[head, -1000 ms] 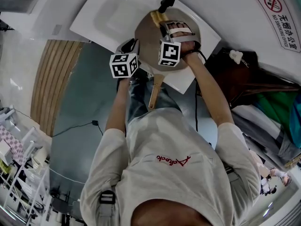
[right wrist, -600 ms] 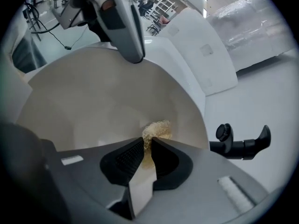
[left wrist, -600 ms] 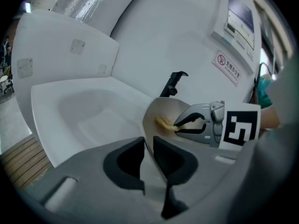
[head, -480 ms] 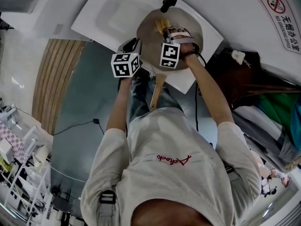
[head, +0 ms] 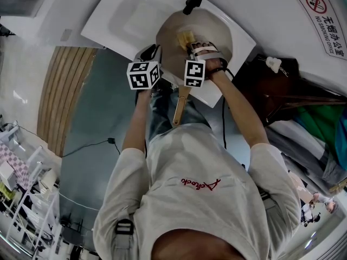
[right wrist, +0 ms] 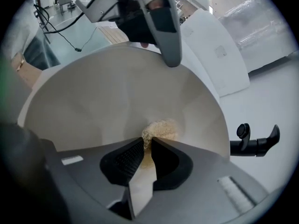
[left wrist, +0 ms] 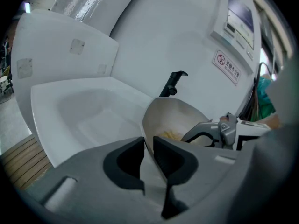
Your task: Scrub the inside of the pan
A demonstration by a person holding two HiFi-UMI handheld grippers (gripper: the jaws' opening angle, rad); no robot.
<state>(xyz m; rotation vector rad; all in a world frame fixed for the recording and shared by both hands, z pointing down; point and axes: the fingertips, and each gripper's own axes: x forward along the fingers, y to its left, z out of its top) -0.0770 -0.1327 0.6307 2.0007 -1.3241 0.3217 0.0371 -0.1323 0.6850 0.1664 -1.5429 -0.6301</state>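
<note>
- The pan lies tilted over the near corner of the white sink. Its pale inside is turned up toward the person, and its wooden handle points back at their body.
- The left tool is clamped on the pan's thin near rim, with the wall running up between its dark pads.
- The right tool is closed on a yellowish scrub pad, whose free end is pressed to the pan's inner wall near the middle.
- The pan looks stiff and smooth, so it should not give under pressure. A pinch on so thin an edge could slip or let the pan pivot when the scrubbing pushes sideways.
- The handle would be the surer hold, but the rim grip braces the pan close to where the pad works.
- The pad looks light, fibrous and springy. It is best held at its back so the loose front stays against the metal.
- Whether the surface is wet is hard to judge here. If it is, expect less friction at the rim.
</note>
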